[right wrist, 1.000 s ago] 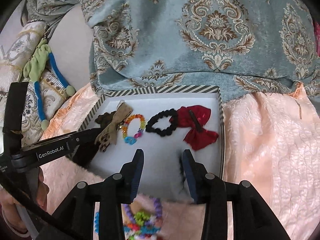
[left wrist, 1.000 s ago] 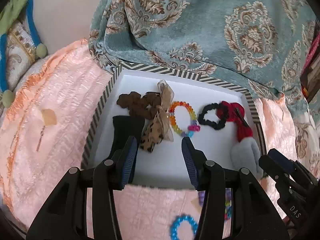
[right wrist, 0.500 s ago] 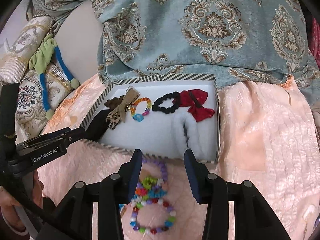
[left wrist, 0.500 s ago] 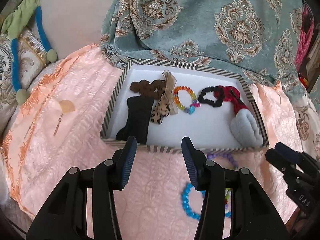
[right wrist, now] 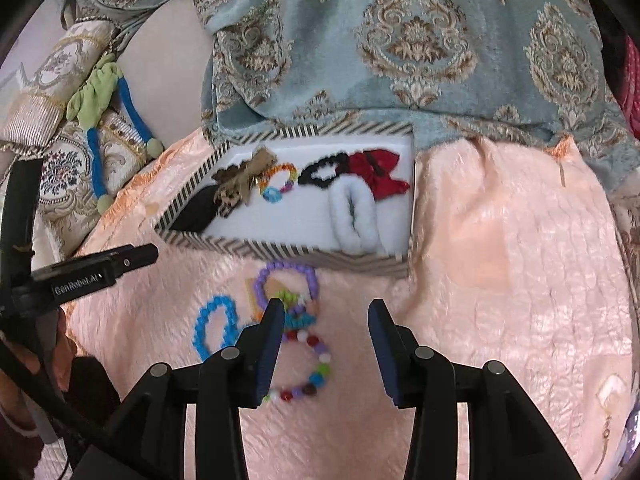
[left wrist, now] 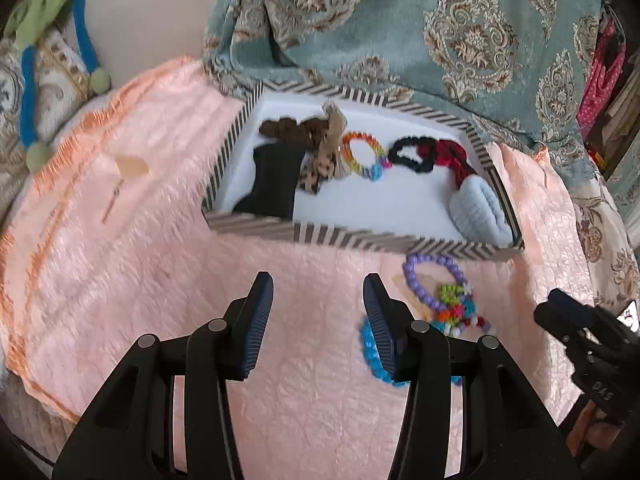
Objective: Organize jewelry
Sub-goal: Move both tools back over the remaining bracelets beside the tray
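A peach quilted bedspread point(right wrist: 500, 280) covers the bed. On it, at frame centre, rests a striped-rimmed tray point(right wrist: 288, 251). Just below the tray lie a purple bead bracelet point(right wrist: 286, 280), a blue bead bracelet point(right wrist: 214, 326) and a multicoloured bead bracelet point(right wrist: 312, 364). A teal patterned blanket point(right wrist: 400, 40) overlaps the upper edge.

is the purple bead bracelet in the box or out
Out. The purple bracelet lies on the pink blanket, just in front of the striped box, beside the blue bracelet.
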A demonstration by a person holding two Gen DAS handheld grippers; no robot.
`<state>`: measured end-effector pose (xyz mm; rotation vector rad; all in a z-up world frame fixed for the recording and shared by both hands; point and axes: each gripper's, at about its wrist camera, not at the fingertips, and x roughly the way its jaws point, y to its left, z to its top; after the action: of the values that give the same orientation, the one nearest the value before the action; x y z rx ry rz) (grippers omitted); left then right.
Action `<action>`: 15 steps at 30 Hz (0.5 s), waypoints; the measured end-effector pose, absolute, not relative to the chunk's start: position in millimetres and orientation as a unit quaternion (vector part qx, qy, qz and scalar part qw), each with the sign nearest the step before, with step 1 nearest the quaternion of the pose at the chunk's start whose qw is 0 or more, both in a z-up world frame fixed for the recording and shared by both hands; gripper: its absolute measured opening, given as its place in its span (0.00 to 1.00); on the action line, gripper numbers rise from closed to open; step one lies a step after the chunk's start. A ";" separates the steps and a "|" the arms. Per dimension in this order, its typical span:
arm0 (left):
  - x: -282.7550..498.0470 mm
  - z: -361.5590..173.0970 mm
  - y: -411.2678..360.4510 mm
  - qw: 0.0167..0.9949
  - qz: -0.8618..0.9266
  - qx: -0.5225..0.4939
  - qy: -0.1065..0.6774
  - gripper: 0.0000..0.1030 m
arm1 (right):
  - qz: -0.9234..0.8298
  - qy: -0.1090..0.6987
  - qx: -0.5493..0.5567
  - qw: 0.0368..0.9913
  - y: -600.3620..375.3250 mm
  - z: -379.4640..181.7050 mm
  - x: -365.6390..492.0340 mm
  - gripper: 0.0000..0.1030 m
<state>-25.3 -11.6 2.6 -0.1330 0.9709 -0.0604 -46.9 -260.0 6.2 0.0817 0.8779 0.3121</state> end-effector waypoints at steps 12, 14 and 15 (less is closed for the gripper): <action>-27.6 -33.4 -16.7 0.846 -0.059 -0.096 0.522 0.45 | 0.196 0.448 0.049 0.871 -250.0 -33.7 -27.9 0.36; -25.7 -35.0 -16.7 0.844 -0.060 -0.098 0.524 0.45 | 0.202 0.456 0.046 0.866 -244.0 -40.2 -17.5 0.36; -24.1 -35.5 -16.4 0.844 -0.060 -0.098 0.524 0.45 | 0.204 0.457 0.045 0.864 -241.8 -42.5 -14.4 0.35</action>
<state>-24.1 -16.4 -35.5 -0.2073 1.1061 -0.1260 -14.4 -241.8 -42.5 0.0953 0.9587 0.4280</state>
